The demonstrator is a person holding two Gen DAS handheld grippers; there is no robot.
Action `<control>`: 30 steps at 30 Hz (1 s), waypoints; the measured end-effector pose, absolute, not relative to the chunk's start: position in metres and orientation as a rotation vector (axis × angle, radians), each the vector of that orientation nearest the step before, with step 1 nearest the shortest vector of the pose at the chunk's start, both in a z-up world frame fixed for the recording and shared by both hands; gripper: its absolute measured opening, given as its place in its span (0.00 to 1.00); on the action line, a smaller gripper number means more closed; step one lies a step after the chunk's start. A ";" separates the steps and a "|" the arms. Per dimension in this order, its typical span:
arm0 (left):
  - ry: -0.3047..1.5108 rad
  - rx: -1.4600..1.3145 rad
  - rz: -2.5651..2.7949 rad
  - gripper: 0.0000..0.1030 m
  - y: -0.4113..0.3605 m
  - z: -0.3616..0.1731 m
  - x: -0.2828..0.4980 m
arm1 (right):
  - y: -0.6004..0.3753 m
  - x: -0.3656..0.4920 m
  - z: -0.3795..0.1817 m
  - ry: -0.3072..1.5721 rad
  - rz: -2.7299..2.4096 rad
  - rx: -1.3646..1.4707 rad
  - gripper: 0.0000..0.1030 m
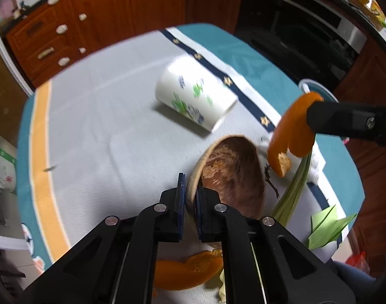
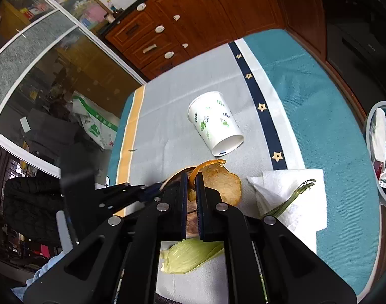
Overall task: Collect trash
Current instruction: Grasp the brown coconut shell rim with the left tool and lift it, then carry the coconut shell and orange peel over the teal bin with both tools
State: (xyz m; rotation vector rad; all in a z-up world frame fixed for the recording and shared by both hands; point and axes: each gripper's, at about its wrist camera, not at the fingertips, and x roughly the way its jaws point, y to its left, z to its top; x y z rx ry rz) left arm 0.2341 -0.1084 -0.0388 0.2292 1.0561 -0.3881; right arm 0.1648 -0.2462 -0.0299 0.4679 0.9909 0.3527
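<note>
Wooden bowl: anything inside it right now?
The wooden bowl, tilted in the left gripper, shows bare wood only. Its near lower part is hidden behind the fingers. The orange peel hangs from the right gripper, outside the bowl.

Orange peel [image 1: 291, 131] — white cup [image 1: 193, 96], green-leaf print.

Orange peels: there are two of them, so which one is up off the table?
The orange peel pinched in the right tool. The other peel lies flat on the tablecloth below the left tool.
</note>
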 end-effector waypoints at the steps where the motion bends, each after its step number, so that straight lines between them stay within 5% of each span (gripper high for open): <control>1: 1.041 0.234 -0.373 0.07 -0.108 -0.034 0.234 | -0.248 0.163 -0.028 0.984 0.354 0.472 0.06; 30: 0.907 0.327 -0.446 0.07 -0.201 0.039 0.226 | -0.341 0.126 0.014 0.803 0.281 0.547 0.06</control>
